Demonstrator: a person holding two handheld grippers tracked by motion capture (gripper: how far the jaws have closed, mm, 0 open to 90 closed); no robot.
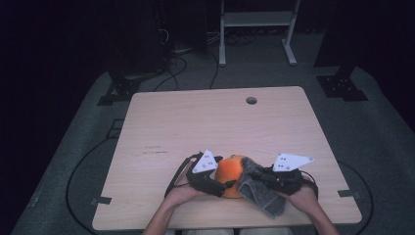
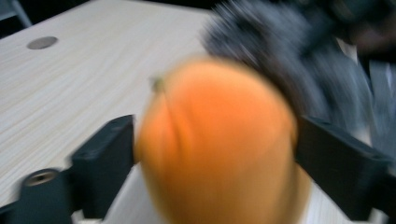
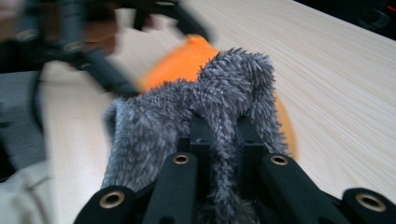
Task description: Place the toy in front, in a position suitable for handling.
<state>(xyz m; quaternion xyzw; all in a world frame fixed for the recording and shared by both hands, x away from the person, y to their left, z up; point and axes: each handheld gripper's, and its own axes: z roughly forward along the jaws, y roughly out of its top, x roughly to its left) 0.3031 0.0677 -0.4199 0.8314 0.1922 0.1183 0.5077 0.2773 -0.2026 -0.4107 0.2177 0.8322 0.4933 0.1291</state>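
Observation:
An orange fruit (image 1: 230,172) with a small stem sits near the table's front edge. My left gripper (image 1: 221,187) is shut on it, one black jaw on each side of the fruit (image 2: 219,144). A grey fuzzy cloth (image 1: 258,190) lies against the fruit's right side. My right gripper (image 1: 254,179) is shut on a fold of this cloth (image 3: 219,112), which drapes over the fruit (image 3: 182,65). The left gripper (image 3: 98,60) is blurred in the right gripper view.
The wooden table (image 1: 195,122) has a round cable hole (image 1: 251,101) near its far edge. A white metal stand (image 1: 257,22) and cables lie on the floor beyond. The person's hands (image 1: 181,193) come in at the front edge.

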